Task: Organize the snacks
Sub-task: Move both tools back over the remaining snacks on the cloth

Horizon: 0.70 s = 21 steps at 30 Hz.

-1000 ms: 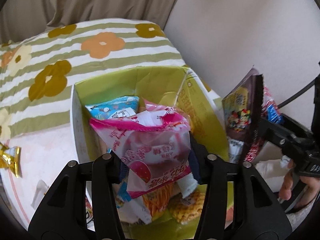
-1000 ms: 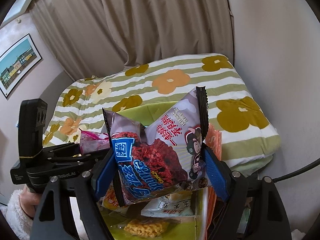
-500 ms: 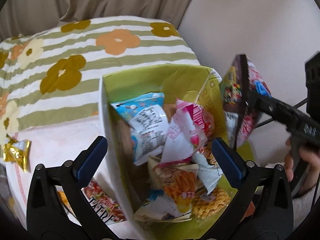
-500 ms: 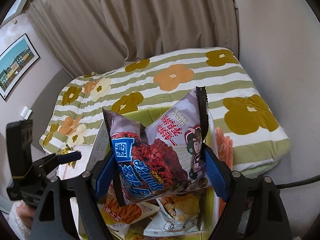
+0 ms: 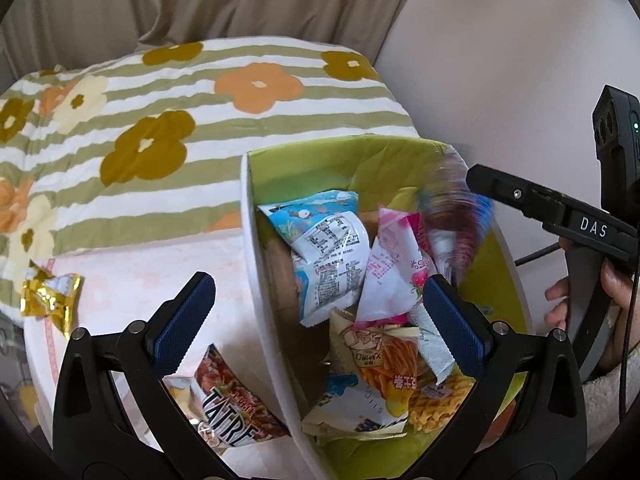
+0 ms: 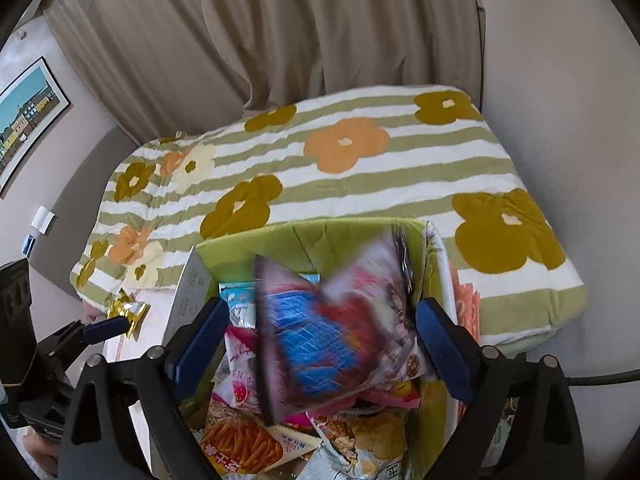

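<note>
Right gripper [image 6: 320, 340] jaws have just been opening, pads clear of the blurred purple snack bag [image 6: 336, 332] now loose between them, over the green box [image 6: 360, 236] of snacks; left gripper [image 5: 320, 320] spread wide, nothing held, straddling the box's white wall [image 5: 256, 280]; pink packet [image 5: 392, 272] and blue packet [image 5: 320, 248] lie inside; gold wrapper [image 5: 48, 300] and red bag [image 5: 236, 404] outside on the cloth

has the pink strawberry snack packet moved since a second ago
Yes. The pink strawberry packet was clamped in the left gripper above the green box; now it lies inside the box among the other snacks.
</note>
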{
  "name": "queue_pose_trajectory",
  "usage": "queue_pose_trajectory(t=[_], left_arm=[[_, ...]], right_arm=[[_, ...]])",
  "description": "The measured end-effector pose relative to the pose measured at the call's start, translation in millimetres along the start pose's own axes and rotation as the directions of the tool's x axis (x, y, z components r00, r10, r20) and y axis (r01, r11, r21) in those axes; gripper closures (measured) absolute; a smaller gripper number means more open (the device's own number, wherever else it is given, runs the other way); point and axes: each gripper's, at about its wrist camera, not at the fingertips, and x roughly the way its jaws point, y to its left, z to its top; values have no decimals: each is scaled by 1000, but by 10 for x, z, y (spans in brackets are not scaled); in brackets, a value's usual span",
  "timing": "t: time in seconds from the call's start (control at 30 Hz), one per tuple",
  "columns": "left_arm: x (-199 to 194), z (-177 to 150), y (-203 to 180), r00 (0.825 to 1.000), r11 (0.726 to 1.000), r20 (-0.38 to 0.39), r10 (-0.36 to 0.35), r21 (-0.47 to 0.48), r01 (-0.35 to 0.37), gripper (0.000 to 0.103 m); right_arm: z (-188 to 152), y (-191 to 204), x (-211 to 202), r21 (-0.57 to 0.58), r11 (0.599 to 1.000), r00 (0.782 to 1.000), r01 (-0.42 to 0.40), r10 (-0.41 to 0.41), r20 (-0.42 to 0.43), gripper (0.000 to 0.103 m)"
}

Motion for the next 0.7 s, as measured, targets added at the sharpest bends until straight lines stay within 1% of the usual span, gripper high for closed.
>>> queue_pose_trajectory(t=[0.17, 0.33, 0.53, 0.7], left_arm=[[-104, -103, 8, 1000, 1000, 12, 6, -11, -6, 0], [-263, -251, 20, 999, 999, 30, 19, -26, -18, 0], [-551, -455, 85, 997, 997, 59, 58, -49, -55, 0], [-861, -619, 260, 994, 993, 77, 80, -96, -73, 0]], right_arm=[[-42, 35, -115, -16, 1000, 999, 6, -5, 35, 9], [-106, 104, -228, -42, 999, 999, 10, -9, 38, 9], [-192, 286, -433, -106, 994, 998, -21, 27, 56, 9], [-277, 510, -598, -140, 988, 995, -64, 74, 69, 9]])
